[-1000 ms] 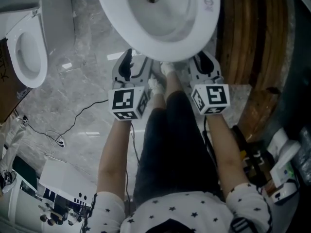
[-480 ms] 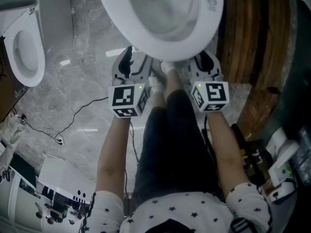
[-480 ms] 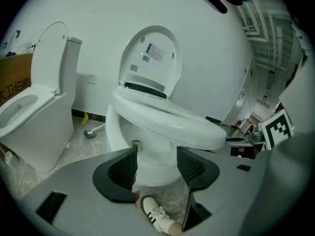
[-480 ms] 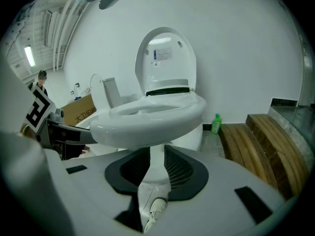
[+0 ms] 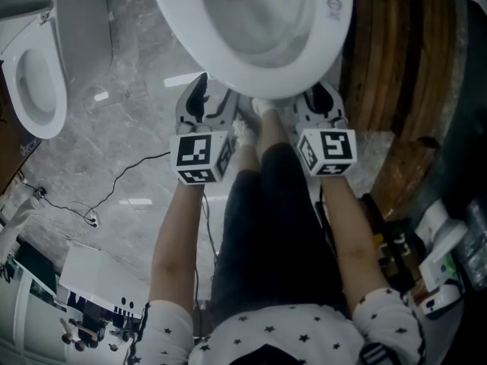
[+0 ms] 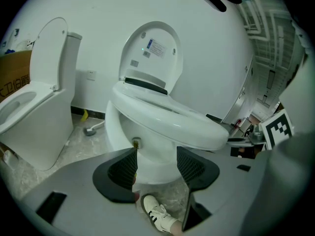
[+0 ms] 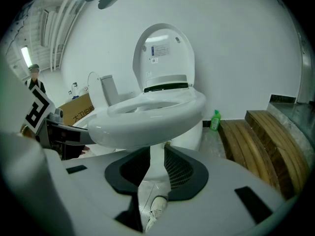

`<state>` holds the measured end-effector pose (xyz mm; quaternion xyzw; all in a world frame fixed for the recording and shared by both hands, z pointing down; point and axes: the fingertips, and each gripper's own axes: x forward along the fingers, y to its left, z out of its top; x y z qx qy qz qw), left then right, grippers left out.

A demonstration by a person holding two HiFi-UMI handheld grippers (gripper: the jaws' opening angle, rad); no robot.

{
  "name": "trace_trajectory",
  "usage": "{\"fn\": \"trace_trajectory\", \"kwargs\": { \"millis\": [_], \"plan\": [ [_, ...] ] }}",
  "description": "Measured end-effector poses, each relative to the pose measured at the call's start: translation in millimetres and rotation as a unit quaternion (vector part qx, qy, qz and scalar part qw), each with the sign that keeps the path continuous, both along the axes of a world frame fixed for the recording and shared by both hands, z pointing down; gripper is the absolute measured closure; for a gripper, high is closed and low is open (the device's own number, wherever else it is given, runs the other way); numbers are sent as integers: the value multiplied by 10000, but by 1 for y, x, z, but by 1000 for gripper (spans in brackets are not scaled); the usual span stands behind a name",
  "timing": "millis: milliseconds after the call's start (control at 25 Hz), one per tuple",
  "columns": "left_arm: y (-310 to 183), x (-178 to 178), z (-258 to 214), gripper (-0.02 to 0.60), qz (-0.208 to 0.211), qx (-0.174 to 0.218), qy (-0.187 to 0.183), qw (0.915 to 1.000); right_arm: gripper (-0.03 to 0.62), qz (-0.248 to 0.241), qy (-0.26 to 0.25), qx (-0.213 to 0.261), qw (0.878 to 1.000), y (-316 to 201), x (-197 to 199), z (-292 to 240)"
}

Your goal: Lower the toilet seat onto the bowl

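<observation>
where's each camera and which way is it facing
Head view: on the person's head, looking steeply down at the white ceramic toilet bowl; forearms, dark-trousered legs and marker cubes show.
Left gripper view: on the left hand-held gripper, facing the bowl's front from low; open jaws and a white shoe show.
Right gripper view: on the right hand-held gripper, aimed likewise; open jaws show.
Shared: both gripper views show the raised white lid.
</observation>
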<state>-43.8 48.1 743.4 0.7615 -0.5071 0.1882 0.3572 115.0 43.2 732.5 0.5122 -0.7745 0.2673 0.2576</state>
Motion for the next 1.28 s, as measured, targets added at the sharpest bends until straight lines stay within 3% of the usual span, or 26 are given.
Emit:
{"fn": "trace_trajectory", "kwargs": {
  "millis": [1280],
  "plan": [
    [2,-6,42,324,82,-220,-158,9996,497,-31,159,-272,9995,2,-1,46]
  ]
}}
